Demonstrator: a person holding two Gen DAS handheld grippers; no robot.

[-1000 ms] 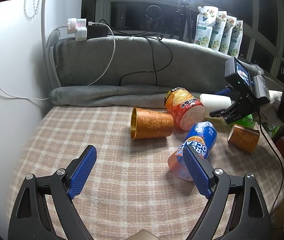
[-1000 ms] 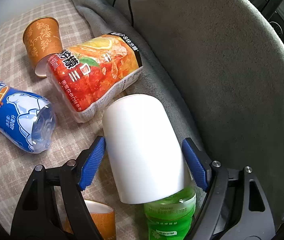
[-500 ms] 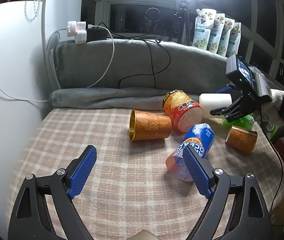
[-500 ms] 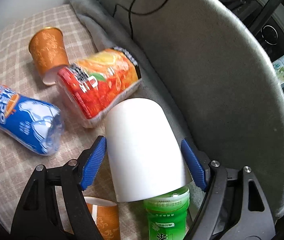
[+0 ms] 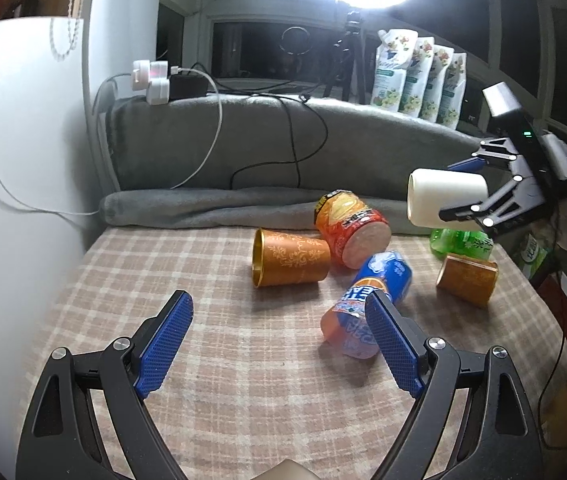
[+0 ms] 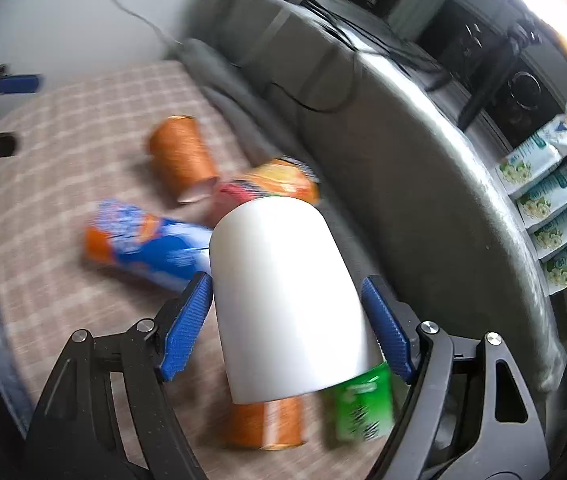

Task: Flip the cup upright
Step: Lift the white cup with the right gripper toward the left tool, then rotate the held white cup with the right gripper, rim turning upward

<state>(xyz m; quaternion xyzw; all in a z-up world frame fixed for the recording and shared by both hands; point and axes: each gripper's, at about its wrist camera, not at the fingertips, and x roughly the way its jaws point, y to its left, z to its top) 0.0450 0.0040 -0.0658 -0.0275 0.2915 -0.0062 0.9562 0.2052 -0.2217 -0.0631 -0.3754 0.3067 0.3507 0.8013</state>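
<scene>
Clamped between the blue pads of the right gripper (image 6: pixel 285 320) is the white cup (image 6: pixel 283 300), held on its side and lifted clear of the checked cloth (image 5: pixel 219 360); in the left wrist view the same cup (image 5: pixel 447 200) is seen in the air with its axis roughly level, gripped near its right end, above the green bottle (image 5: pixel 461 242). Which end is its mouth cannot be told. The jaws of the left gripper (image 5: pixel 279 348) are spread wide and nothing is held between them; it is poised low over the cloth.

On the cloth, an orange patterned cup (image 5: pixel 289 258) is lying on its side with its open mouth turned to the left. Just beside it a red-and-orange container (image 5: pixel 349 228) is tipped over, and a blue bottle (image 5: pixel 367 300) is lying in front of that. A second orange cup (image 5: pixel 467 278) is lying near the green bottle. A grey blanket (image 5: pixel 243 152) is draped behind, with cables (image 5: pixel 295 152) trailed over it. The right wrist view is blurred.
</scene>
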